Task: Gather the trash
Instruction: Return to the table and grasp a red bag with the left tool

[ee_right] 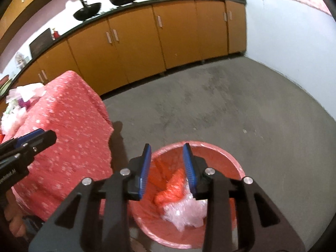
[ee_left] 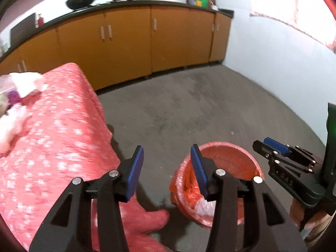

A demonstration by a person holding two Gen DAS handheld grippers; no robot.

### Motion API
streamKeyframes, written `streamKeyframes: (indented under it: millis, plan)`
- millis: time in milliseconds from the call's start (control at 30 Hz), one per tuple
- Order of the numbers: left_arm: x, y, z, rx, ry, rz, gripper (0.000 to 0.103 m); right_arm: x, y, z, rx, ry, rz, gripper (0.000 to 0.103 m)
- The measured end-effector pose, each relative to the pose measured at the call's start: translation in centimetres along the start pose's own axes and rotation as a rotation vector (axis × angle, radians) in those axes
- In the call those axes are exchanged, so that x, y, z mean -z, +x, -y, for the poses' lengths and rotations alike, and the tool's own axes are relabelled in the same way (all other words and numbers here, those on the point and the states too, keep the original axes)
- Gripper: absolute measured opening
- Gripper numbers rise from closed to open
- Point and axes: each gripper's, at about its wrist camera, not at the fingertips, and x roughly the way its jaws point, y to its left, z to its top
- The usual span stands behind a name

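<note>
Starting far to the left of both tongs, crumpled white trash [ee_left: 23, 84] is seen lying on a table covered with a pink speckled cloth [ee_left: 58, 130], well apart from either tool; more pale scraps [ee_right: 14, 115] are visible on the same cloth in the right wrist view. The left gripper [ee_left: 167, 163] is held beside the table's edge, its blue pads parted to a middling width with nothing between them; bare grey floor [ee_left: 189, 105] is seen through the gap. Just to its right and below it, a red-lined bin [ee_left: 250, 155] is placed on the floor. The right gripper [ee_right: 167, 161] is held directly over that bin, its pads parted more narrowly and likewise empty. Below and between its fingers, an orange bag [ee_right: 174, 189] and a clear crinkled plastic wad [ee_right: 184, 214] are seen lying inside the bin. Beyond both tongs, orange cabinets [ee_left: 126, 42] are ranged under a dark counter, on which two black woks [ee_left: 82, 0] are set.
</note>
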Motion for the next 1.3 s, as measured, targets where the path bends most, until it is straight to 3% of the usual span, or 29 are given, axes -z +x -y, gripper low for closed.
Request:
streamKeyframes:
  millis: [300, 500, 800, 967, 1067, 1167, 1233, 1300]
  plan:
    - [0.0, -6.1, -10.4, -0.119, -0.157, 0.087, 0.054, -4.1, -1.7, -10.0, -0.14, -0.121, 0.049, 0.032]
    - [1.6, -11.6, -20.2, -0.315, -0.239, 0.169, 0.058, -6.1, -2.9, -20.7, -0.275, -0.24, 0.079, 0.032]
    - [4.9, -17.0, -33.5, -0.578, -0.391, 0.187, 0.06, -5.5, -2.6, -36.3, -0.433, -0.385, 0.054, 0.042]
    - [6.6, -18.3, -37.7, -0.652, -0.424, 0.178, 0.062, -4.3, -1.2, -41.8, -0.422, -0.459, 0.033, 0.051]
    - [7.3, -18.9, -40.0, -0.678, -0.449, 0.175, 0.064, -3.7, -0.2, -43.1, -0.389, -0.494, 0.005, 0.058]
    - [7.7, -19.1, -41.8, -0.69, -0.471, 0.171, 0.064, -2.9, 0.9, -43.7, -0.334, -0.529, -0.023, 0.058]
    - [7.7, -19.0, -42.8, -0.7, -0.479, 0.168, 0.066, -2.5, 1.6, -43.6, -0.292, -0.545, -0.033, 0.047]
    - [7.4, -18.8, -43.8, -0.706, -0.479, 0.171, 0.069, -2.7, 1.9, -43.3, -0.275, -0.53, -0.041, 0.028]
